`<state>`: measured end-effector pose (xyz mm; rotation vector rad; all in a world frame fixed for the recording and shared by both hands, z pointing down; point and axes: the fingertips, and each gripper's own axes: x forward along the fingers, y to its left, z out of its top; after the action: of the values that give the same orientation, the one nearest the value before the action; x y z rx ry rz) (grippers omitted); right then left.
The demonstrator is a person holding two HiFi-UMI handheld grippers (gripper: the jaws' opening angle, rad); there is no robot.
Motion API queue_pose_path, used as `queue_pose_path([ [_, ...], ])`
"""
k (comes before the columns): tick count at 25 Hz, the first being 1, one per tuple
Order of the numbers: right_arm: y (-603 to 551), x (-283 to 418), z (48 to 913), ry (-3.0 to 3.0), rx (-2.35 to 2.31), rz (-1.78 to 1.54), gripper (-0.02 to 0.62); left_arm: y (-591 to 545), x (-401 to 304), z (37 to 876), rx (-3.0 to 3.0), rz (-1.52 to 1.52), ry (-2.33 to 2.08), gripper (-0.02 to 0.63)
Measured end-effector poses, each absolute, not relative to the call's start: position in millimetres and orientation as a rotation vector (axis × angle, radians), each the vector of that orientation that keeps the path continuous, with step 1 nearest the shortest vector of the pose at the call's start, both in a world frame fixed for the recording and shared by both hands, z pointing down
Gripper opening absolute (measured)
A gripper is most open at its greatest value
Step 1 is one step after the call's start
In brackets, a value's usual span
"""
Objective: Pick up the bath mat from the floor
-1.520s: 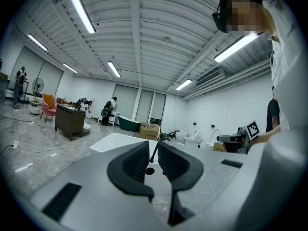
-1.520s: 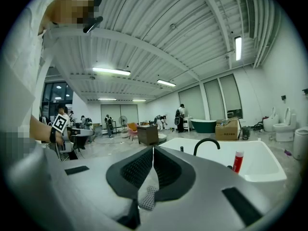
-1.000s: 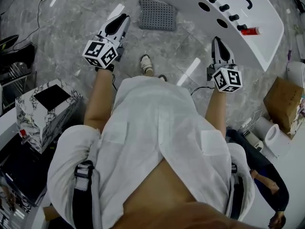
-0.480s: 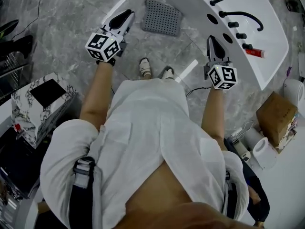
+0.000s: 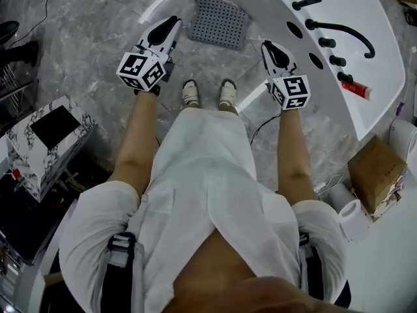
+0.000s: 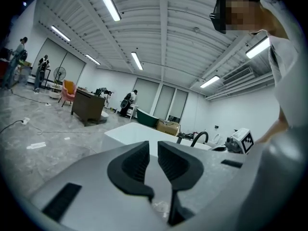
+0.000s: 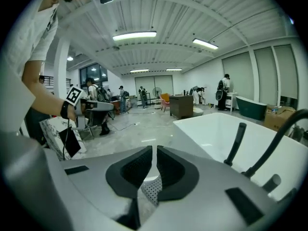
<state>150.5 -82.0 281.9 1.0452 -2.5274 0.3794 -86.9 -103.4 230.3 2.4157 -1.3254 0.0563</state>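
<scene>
Both grippers dropped lower & nearer mat vs a sec ago; R swung inward. Grey perforated rubber bath mat (image 5: 218, 21) lies flat on grey marble floor (image 5: 98, 31), ahead of white shoes (image 5: 190, 93), beside white bathtub (image 5: 365, 70). L gripper (image 5: 171, 23) near mat's left edge, R gripper (image 5: 267, 45) off its right corner. Both jaw pairs pressed together, nothing pinched. Risks: arriving w/ jaws unopened, pads just shove mat; flat edge on slick floor prob slides, won't lift; R could knock tub wall.
</scene>
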Motion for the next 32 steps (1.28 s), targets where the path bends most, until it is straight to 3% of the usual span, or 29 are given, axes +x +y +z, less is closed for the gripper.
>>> queue_pose_path([
  [9,-114,110,454,-2.51,0.774,0.408,0.055,-133,-72,370,2.348,0.023,-1.375,0.06],
  [20,-138,32,661,-2.483,0.439,0.359,0.169,-198,-101,542,2.29,0.02,-1.525,0.06],
  [32,-127,35,878,-2.291,0.12,0.228,0.253,-243,-59,680,2.446,0.039,-1.482,0.06],
])
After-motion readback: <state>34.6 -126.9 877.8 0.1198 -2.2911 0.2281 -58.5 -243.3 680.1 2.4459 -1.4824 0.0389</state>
